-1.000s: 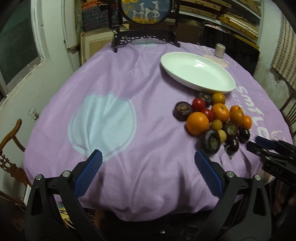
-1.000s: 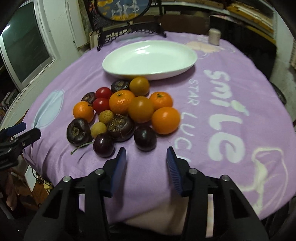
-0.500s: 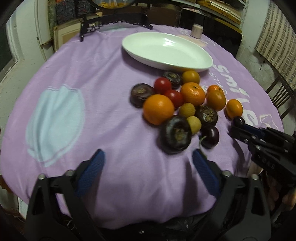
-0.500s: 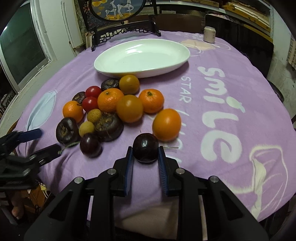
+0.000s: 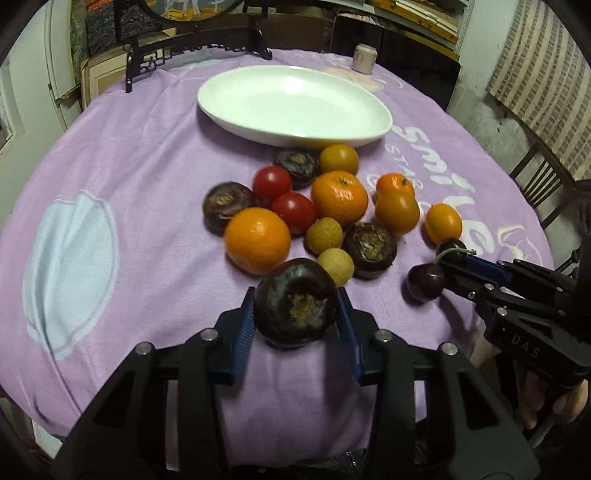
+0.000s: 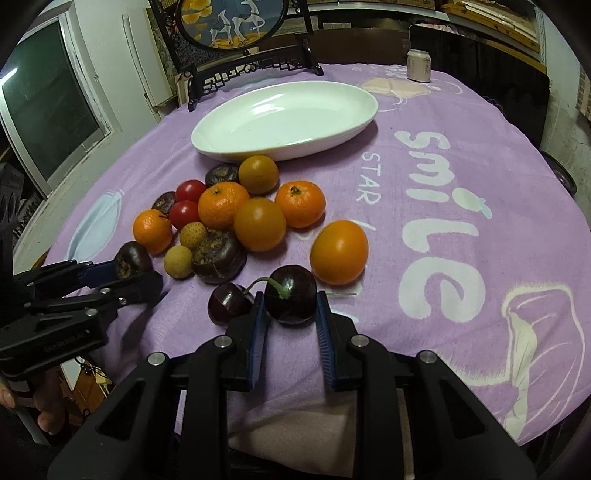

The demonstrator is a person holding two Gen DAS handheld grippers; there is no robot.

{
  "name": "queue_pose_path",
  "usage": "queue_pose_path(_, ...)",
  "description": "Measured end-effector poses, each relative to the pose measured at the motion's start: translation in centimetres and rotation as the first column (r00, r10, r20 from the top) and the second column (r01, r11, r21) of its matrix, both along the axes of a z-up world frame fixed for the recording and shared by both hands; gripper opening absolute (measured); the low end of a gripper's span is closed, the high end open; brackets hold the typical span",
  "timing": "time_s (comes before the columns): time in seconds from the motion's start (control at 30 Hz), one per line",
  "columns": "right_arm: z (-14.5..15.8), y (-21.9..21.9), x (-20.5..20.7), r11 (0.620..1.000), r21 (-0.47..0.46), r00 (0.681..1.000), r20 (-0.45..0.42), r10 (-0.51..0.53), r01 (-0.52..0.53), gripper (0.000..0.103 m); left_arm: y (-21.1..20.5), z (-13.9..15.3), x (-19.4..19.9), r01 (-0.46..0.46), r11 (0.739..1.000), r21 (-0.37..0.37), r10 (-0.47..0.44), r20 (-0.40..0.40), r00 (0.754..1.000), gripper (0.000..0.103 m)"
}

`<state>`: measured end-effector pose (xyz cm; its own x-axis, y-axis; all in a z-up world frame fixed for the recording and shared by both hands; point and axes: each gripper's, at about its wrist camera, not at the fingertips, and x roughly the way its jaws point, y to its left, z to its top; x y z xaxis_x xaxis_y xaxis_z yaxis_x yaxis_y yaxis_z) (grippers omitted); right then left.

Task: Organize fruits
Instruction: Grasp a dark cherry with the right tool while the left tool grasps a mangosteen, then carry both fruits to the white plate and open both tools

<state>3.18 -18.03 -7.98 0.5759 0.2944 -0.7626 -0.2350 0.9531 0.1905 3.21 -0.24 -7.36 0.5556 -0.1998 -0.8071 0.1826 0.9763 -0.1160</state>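
A pile of fruit lies on the purple tablecloth [image 5: 147, 155] in front of an empty white oval plate [image 5: 291, 103], which also shows in the right wrist view [image 6: 284, 118]. My left gripper [image 5: 295, 306] is shut on a dark brown water chestnut [image 5: 295, 302] at the pile's near edge. My right gripper [image 6: 290, 310] is shut on a dark cherry [image 6: 291, 295] with a green stem. A second dark cherry [image 6: 229, 302] lies just left of it. The rest of the pile holds oranges [image 5: 257, 240], red tomatoes [image 5: 293, 212], yellow longans [image 5: 324, 235] and more water chestnuts [image 5: 369, 249].
A dark carved stand with a round picture [image 6: 236, 22] stands behind the plate. A small white jar [image 6: 418, 65] stands at the table's far edge. A wooden chair [image 5: 543, 184] is at the right, a window [image 6: 44, 110] at the left.
Both grippers have moved in to the pile and closed. The left went from open to shut on the water chestnut. The right closed on the cherry.
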Motion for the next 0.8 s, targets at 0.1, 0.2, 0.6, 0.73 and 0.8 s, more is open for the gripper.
queue_pose_path(0.1, 0.9, -0.1, 0.2, 1.000, 0.015, 1.000, 0.017, 0.009, -0.009, 0.027, 0.7, 1.3, -0.1, -0.008, 1.000, -0.020, 0.008, 0.022, 1.000, 0.042)
queue_pose_path(0.2, 1.9, -0.1, 1.0, 0.999, 0.025, 0.999, 0.038, 0.021, -0.022, 0.027, 1.3, 2.9, 0.6, -0.004, 0.999, -0.037, 0.006, 0.051, 0.999, 0.042)
queue_pose_path(0.6, 8.3, 3.7, 17.8, 0.991, -0.081, 0.990, 0.087, 0.113, -0.106, 0.027, 2.1, 7.1, 20.9, -0.115, 0.993, -0.024, 0.116, 0.034, 0.993, 0.042)
queue_pose_path(0.73, 6.1, 5.0, 26.0, 0.988, -0.122, 0.995, 0.005, 0.099, -0.098, 0.027, 2.0, 6.3, 27.5, -0.139, 0.988, -0.062, 0.138, -0.020, 0.990, 0.042)
queue_pose_path(0.8, 4.8, 4.9, 28.6, 0.989, -0.114, 0.995, -0.040, 0.087, -0.091, 0.027, 2.0, 5.7, 29.4, -0.140, 0.986, -0.090, 0.136, -0.044, 0.990, 0.042)
